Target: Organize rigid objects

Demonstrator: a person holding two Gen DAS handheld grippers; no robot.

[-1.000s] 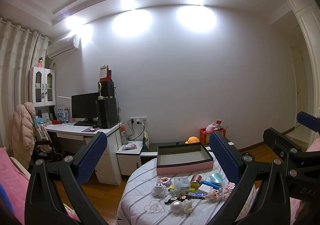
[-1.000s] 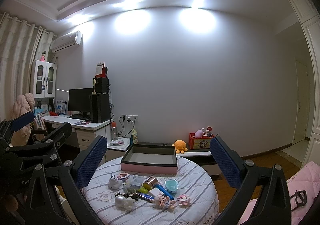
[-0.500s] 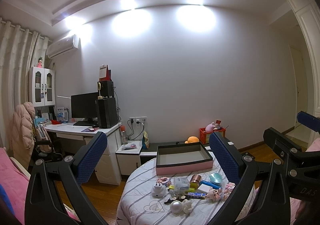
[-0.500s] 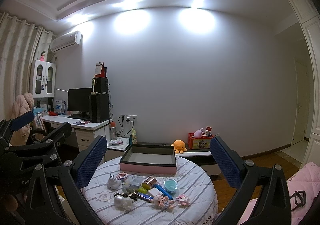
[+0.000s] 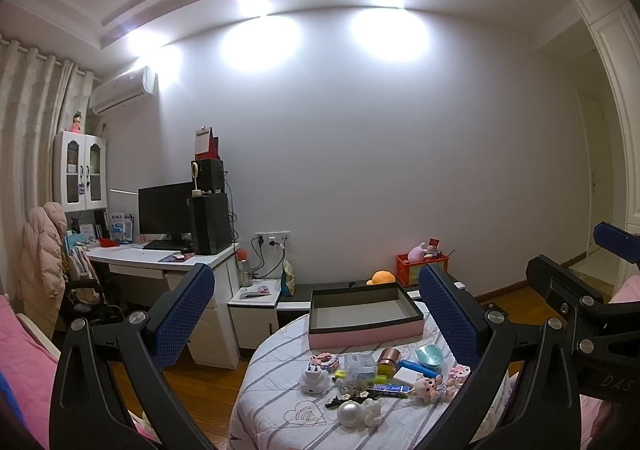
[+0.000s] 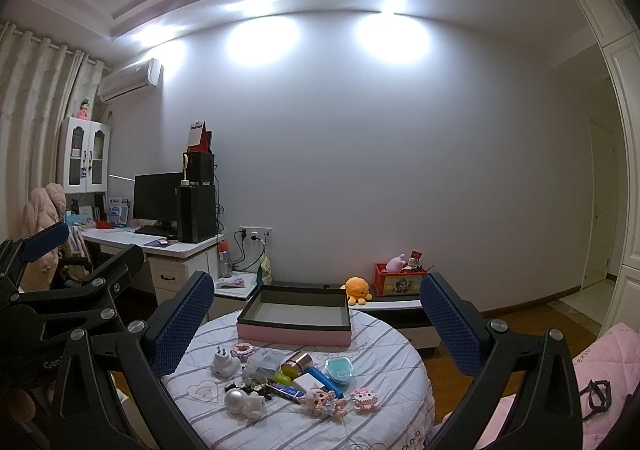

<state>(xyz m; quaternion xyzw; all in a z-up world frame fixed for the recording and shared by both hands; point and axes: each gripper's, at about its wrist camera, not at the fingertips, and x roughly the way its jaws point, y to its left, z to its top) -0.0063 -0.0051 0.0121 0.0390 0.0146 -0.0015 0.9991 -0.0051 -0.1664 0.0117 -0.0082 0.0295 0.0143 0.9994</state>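
A round table (image 5: 280, 390) (image 6: 384, 426) with a striped cloth holds an empty pink box with a dark rim (image 5: 365, 313) (image 6: 295, 316) at its far side. In front of it lie several small objects: a white plug (image 5: 313, 379) (image 6: 222, 363), a copper-capped jar (image 5: 389, 357) (image 6: 297, 364), a teal case (image 5: 429, 354) (image 6: 338, 369), a doll figure (image 5: 427, 385) (image 6: 320, 402) and a silver ball toy (image 5: 354, 412) (image 6: 240, 402). My left gripper (image 5: 316, 314) and right gripper (image 6: 316, 314) are both open, empty and held back from the table.
A white desk (image 5: 160, 256) with a monitor and speakers stands at the left. A low bench with an orange plush (image 6: 356, 290) and a red crate (image 6: 396, 282) runs along the back wall. Pink bedding (image 6: 600, 362) lies at the right. Wooden floor surrounds the table.
The right wrist view has shifted slightly, with the table a little lower and nearer. The left gripper has barely moved. Both stay open.
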